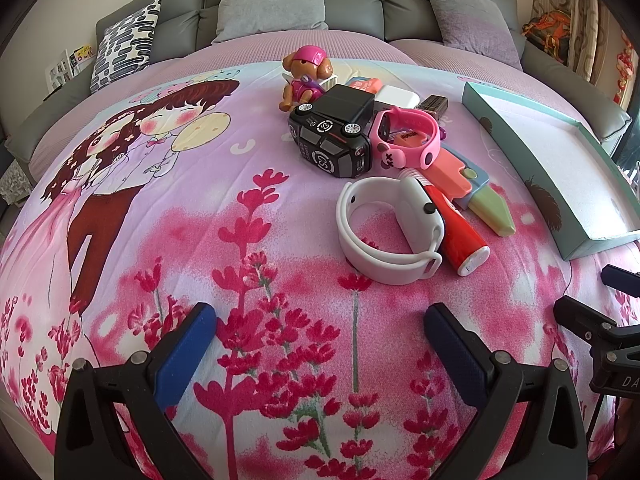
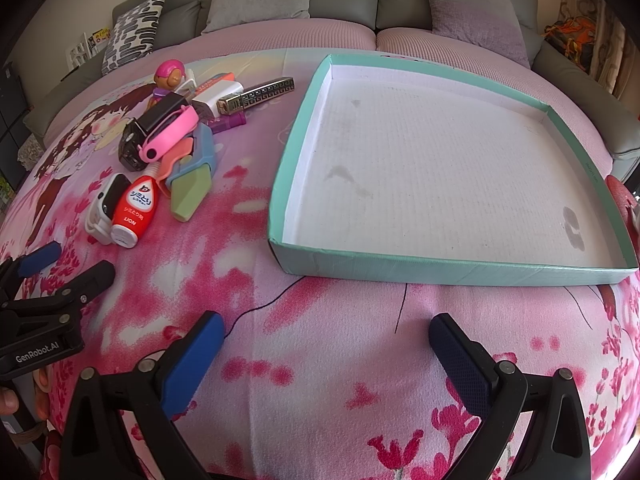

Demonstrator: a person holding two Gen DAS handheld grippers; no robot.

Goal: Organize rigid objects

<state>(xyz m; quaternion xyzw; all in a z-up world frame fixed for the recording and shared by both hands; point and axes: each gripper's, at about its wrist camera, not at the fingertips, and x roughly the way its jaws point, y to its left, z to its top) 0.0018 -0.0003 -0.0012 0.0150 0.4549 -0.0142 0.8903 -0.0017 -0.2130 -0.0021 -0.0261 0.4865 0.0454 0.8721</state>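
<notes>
Both grippers, left (image 1: 320, 344) and right (image 2: 326, 348), hover with jaws apart and empty above the bed; the toy pile (image 2: 168, 148) lies at ten o'clock of the empty teal tray (image 2: 440, 268); first pick pending.

my left hand-held gripper (image 1: 320, 344): black plastic frame, triangular cut-outs, silver pivot screws, blue textured pads (image 1: 182, 356) | my right hand-held gripper (image 2: 326, 354): same black frame, silver screws, blue pads (image 2: 192, 364) | marking: white "GenRobot.AI" on left gripper's black body | skin: bare fingertips (image 2: 8, 400) under it
</notes>
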